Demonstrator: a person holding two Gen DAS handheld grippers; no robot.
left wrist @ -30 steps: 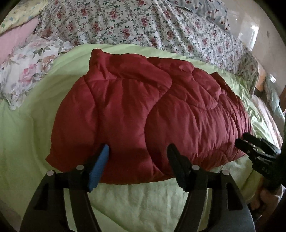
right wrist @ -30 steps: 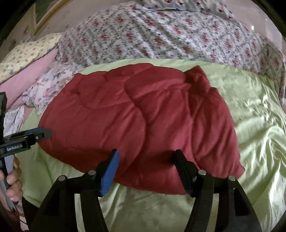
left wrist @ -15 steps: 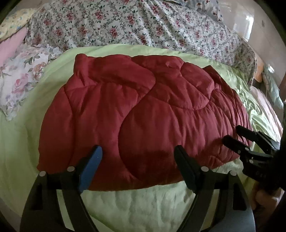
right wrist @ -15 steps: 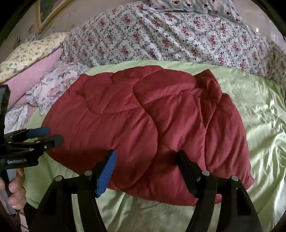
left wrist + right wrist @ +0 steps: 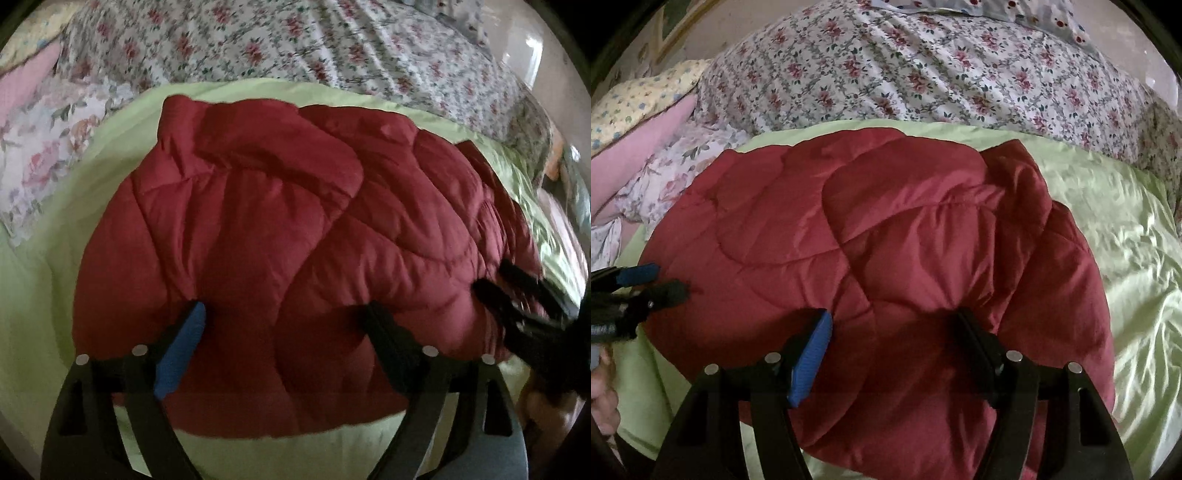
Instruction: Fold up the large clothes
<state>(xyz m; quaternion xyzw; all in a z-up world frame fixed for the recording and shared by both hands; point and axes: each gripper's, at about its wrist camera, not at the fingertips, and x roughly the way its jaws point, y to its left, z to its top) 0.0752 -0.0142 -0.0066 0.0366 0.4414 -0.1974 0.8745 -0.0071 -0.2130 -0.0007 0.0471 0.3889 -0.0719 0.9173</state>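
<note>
A dark red quilted jacket (image 5: 258, 221) lies folded into a wide pad on a light green bedspread (image 5: 33, 295). My left gripper (image 5: 282, 308) hangs over the jacket's near left part. Its jaws are opening and stand wide, with the puffy fabric bulging between them and no pad pinching it. In the right wrist view the same jacket (image 5: 886, 240) fills the middle. My right gripper (image 5: 892, 314) straddles its near right part, open as well. Each gripper shows in the other's view: the right gripper (image 5: 517, 291) at the jacket's right edge, the left gripper (image 5: 653, 280) at its left edge.
A floral quilt (image 5: 923, 74) is heaped behind the bedspread (image 5: 1126, 240). Pillows lie at the far left: a rose-print one (image 5: 37, 155), a pink one (image 5: 646, 155) and a yellow one (image 5: 639, 103). A hand (image 5: 602, 391) holds the left gripper's handle.
Both grippers have come forward over the jacket's near edge, so the fabric now lies between their fingers. The left jaws have spread wider. The jacket has stayed in place.
</note>
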